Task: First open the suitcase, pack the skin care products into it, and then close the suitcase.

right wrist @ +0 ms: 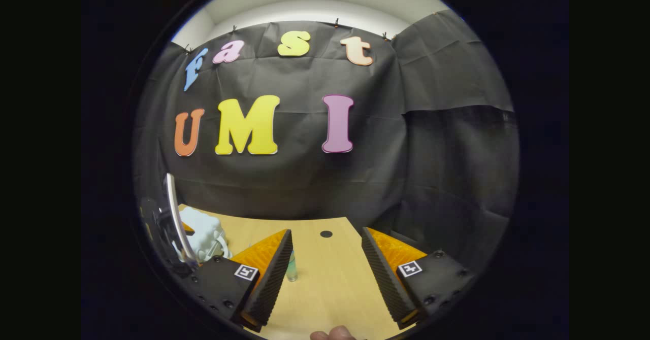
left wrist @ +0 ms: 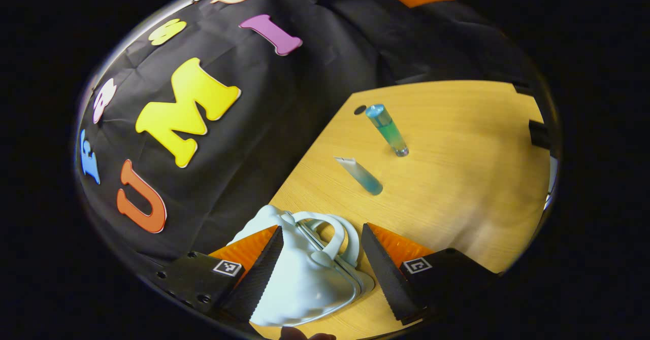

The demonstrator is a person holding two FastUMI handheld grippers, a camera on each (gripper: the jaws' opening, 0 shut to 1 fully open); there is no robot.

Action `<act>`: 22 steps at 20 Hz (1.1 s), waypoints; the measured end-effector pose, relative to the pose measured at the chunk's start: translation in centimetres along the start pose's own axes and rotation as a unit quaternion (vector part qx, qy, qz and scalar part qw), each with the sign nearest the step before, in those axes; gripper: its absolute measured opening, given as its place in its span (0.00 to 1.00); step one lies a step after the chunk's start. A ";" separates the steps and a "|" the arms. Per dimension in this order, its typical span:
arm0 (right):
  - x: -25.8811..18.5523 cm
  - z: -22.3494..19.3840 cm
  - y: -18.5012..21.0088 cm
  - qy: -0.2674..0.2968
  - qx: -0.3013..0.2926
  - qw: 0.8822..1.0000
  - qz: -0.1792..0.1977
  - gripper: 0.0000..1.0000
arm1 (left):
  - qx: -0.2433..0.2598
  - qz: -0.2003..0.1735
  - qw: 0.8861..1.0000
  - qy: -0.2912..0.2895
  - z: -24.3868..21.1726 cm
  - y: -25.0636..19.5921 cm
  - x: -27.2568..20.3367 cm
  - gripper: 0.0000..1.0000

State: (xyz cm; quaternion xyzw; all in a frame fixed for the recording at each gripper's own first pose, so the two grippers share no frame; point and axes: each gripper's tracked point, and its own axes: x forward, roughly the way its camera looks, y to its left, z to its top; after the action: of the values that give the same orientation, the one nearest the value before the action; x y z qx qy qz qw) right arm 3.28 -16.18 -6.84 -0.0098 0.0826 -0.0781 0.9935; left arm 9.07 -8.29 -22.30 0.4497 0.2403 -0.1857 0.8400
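Now the left gripper (left wrist: 320,269) straddled one pale blue suitcase (left wrist: 299,284) at the table (left wrist: 457,198) edge, spread wide and not squeezing, two products beyond, a clear bottle (left wrist: 387,128) and a tube (left wrist: 359,174), while the right gripper (right wrist: 325,274) gaped empty.

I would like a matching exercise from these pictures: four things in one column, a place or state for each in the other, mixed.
1. suitcase
2. bottle
3. tube
4. right tongs

a. lying on the table, nearer the suitcase
b. between the left tongs' open fingers
c. open, over bare table
d. on the table, beyond the tube, by a dark round hole

Pairs: 1-b, 2-d, 3-a, 4-c
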 end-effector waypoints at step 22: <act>1.7 -0.9 -5.1 0.022 0.001 0.998 -0.064 0.81 | 0.108 -0.037 0.983 0.145 -5.7 -1.9 8.9 0.32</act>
State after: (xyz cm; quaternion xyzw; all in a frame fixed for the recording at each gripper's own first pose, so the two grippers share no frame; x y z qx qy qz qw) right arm 4.01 -21.52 -7.83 -0.0119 0.1035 -0.1420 0.9844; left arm 14.02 -5.32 -31.37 0.5503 0.3551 -0.1743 0.7353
